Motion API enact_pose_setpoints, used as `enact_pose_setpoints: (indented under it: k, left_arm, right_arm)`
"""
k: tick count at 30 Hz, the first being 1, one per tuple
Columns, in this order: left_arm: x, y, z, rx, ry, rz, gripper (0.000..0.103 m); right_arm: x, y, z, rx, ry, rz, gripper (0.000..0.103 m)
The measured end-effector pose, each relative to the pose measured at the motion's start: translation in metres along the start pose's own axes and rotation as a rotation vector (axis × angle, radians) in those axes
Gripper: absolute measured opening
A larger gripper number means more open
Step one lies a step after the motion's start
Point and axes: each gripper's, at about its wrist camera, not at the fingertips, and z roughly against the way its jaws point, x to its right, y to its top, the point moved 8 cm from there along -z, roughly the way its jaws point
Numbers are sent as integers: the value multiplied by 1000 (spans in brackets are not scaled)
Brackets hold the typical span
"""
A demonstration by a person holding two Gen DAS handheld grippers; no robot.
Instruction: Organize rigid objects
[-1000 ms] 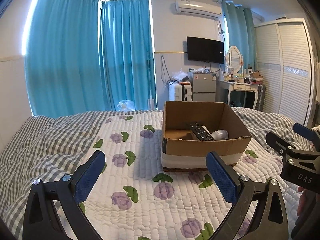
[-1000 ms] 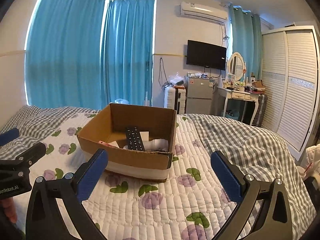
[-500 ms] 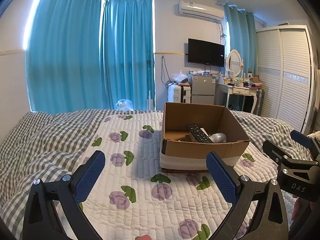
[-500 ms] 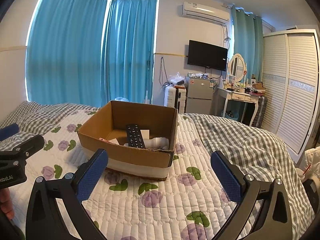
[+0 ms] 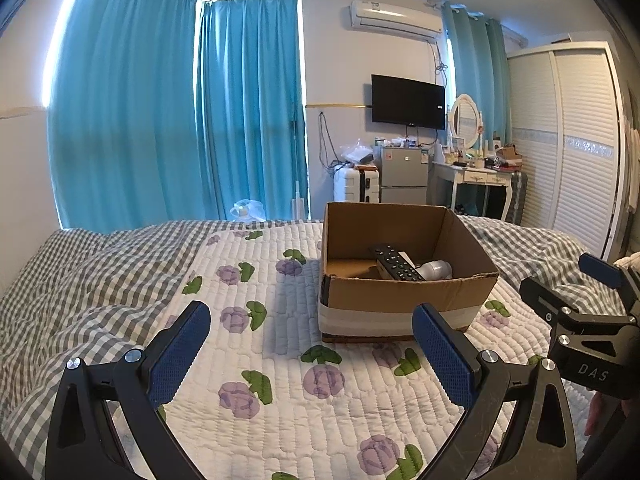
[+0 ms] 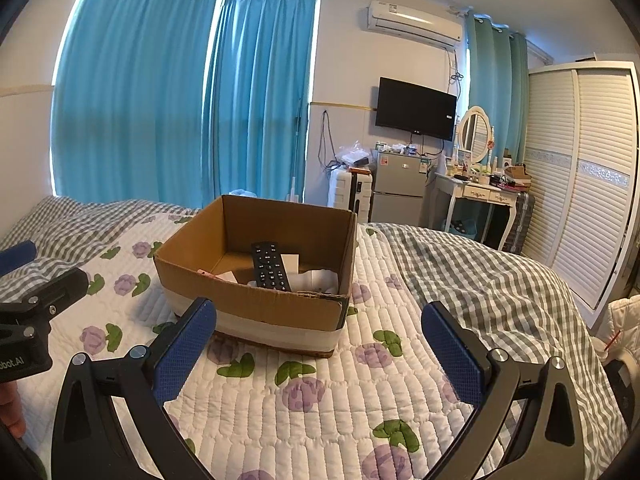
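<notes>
An open cardboard box (image 5: 400, 298) (image 6: 256, 304) stands on the quilted bed. Inside it lie a black remote control (image 5: 396, 263) (image 6: 270, 266), a white rounded object (image 5: 436, 269) and white paper pieces (image 6: 312, 278). My left gripper (image 5: 310, 344) hovers open and empty above the quilt, short of the box's near left corner. My right gripper (image 6: 318, 338) is also open and empty, held before the box's near right corner. Each gripper shows at the edge of the other's view: the right one (image 5: 592, 320) and the left one (image 6: 28, 312).
The bed carries a white flower-print quilt (image 5: 280, 360) over a grey checked cover (image 6: 480, 272). Beyond the bed stand blue curtains (image 5: 180, 120), a white suitcase (image 5: 358, 185), a small fridge (image 5: 404, 176), a dressing table (image 5: 476, 176) and a white wardrobe (image 6: 580, 184).
Both grippers have tilted up and drawn back a little, so the box sits lower in both views and more wall shows. Both stay open and empty.
</notes>
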Motion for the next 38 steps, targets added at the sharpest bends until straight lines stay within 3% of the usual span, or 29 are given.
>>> enact_pose_setpoints:
  k: [38]
  left_arm:
    - [-2,-4,-2,-8,9,2,103]
  right_arm:
    - [-1,-7,-8,-26,-6,-3,103]
